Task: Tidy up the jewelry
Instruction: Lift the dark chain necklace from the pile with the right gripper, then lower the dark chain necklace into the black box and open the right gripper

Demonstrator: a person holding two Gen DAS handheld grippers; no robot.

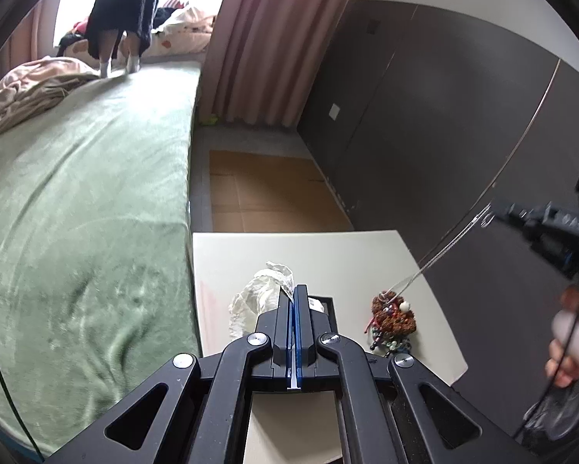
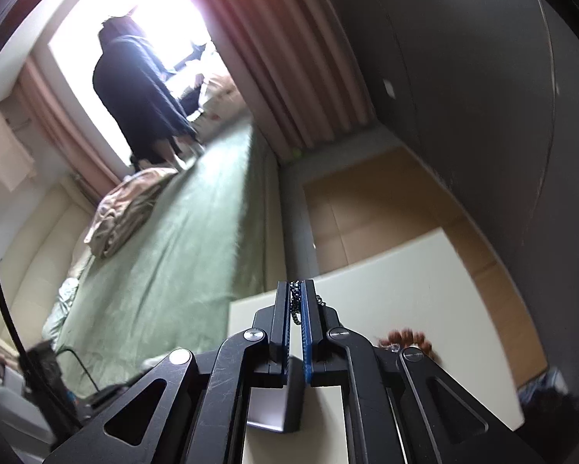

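My left gripper [image 1: 293,290] is shut on a crumpled clear plastic bag [image 1: 258,294] over a dark jewelry box [image 1: 324,303] on the white table [image 1: 328,251]. A heap of brown bead bracelets [image 1: 394,315] lies on the table to the right. My right gripper [image 2: 296,290] is shut on a thin silver chain necklace [image 2: 295,301]; in the left wrist view that chain [image 1: 444,249] stretches taut from the bead heap up to the right gripper [image 1: 498,212], held high at the right. The bead heap [image 2: 405,338] shows blurred in the right wrist view.
A green bed [image 1: 88,201] runs along the table's left side, with a person [image 1: 123,11] standing at its far end. Dark cabinets [image 1: 444,116] line the right. Cardboard [image 1: 266,193] covers the floor beyond the table. A hand [image 1: 571,344] holds the right gripper's handle.
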